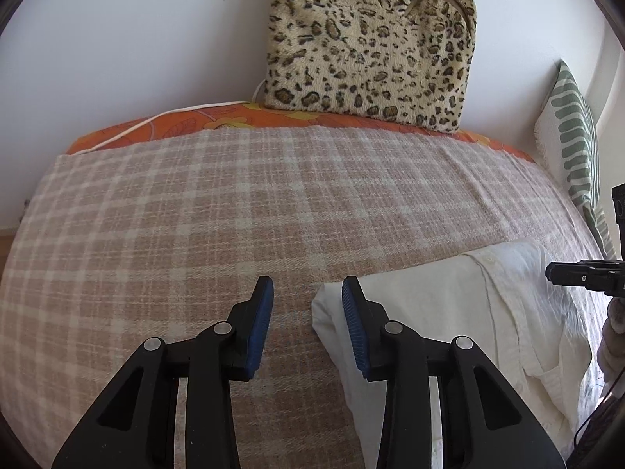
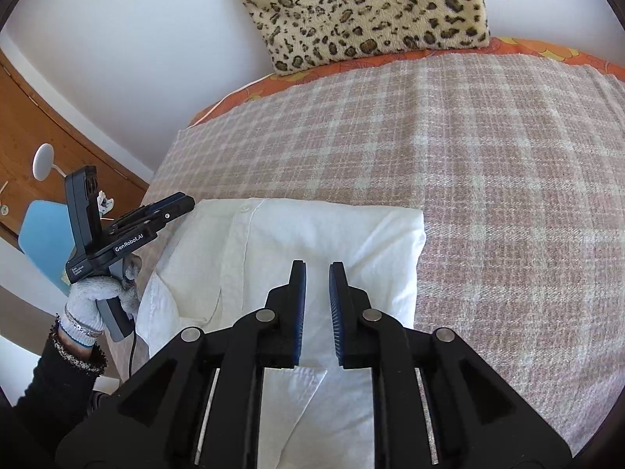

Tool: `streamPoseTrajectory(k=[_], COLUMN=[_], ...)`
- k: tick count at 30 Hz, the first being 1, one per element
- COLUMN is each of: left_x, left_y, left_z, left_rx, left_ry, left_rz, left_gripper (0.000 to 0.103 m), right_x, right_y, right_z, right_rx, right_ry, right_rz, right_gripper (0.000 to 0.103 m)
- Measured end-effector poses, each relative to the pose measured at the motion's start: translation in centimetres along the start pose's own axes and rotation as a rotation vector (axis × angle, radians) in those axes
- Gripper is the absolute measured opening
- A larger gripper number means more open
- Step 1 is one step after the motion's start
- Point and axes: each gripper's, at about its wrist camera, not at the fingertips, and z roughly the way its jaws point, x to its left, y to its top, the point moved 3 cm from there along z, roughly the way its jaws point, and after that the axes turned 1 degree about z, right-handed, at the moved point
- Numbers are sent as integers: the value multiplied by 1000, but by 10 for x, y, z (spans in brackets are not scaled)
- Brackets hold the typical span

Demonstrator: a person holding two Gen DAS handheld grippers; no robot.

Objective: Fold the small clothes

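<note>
A white shirt (image 1: 449, 312) lies folded on the plaid blanket (image 1: 218, 211). In the left wrist view my left gripper (image 1: 308, 293) is open and empty, its right finger over the shirt's left corner. The right gripper's tip (image 1: 562, 273) shows at the right edge. In the right wrist view the shirt (image 2: 320, 230) is a flat rectangle with a button placket on its left part. My right gripper (image 2: 317, 273) hovers over the shirt's middle, jaws narrowly apart, nothing between them. The left gripper (image 2: 172, 211), held in a gloved hand, is at the shirt's left edge.
A leopard-print cushion (image 1: 371, 43) leans on the white wall at the back. An orange sheet (image 1: 164, 127) shows under the blanket (image 2: 508, 179). A green-striped pillow (image 1: 574, 136) stands at the right. A wooden floor, blue chair (image 2: 43, 238) and white lamp lie left of the bed.
</note>
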Motion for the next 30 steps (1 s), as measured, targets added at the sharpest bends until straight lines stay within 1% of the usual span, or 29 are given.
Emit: streamPoseTrajectory(k=[1, 2, 4, 5, 7, 9, 10, 12, 13, 14, 16, 19, 23, 27, 30], left_x=[7, 16, 29, 34, 40, 40, 41, 40, 39, 37, 34, 28, 26, 20, 18], left_y=[-1, -2, -8, -11, -18, -23, -26, -28, -30, -31, -31, -33, -37, -35, -35], left_z=[-4, -8, -17, -22, -31, -38, -41, -43, -43, -43, -42, -37, -27, -23, -13], left_rx=[-2, -5, -6, -3, -2, -1, 2, 15, 22, 27, 33, 52, 94, 99, 117], left_ry=[21, 32, 19, 0, -49, -120, -166, -261, -301, -330, -367, -384, -386, -386, -408], left_rz=[-11, -28, -75, -100, -146, -200, -236, -310, -338, -362, -392, -404, -415, -396, -414], left_gripper=[35, 35, 34, 34, 34, 35, 35, 43, 45, 45, 45, 46, 46, 46, 47], right_x=[-2, -4, -8, -10, -16, -23, -27, -34, -38, -41, -46, -54, -58, -53, -46], right_y=[-1, -3, -8, -11, -21, -30, -34, -42, -45, -48, -56, -67, -85, -100, -113], right_z=[-8, -14, -25, -29, -36, -39, -42, -43, -43, -44, -45, -45, -42, -37, -28], right_rx=[-13, -23, -36, -36, -37, -36, -32, -23, -18, -12, -6, 0, 24, 43, 67], right_ry=[0, -4, -15, -20, -25, -22, -16, -4, 6, 19, 46, 87, 111, 146, 202], right_rz=[7, 10, 10, 9, 21, 49, 65, 96, 115, 136, 175, 227, 260, 261, 282], right_gripper=[29, 34, 43, 44, 54, 60, 60, 61, 63, 64, 67, 70, 70, 70, 70])
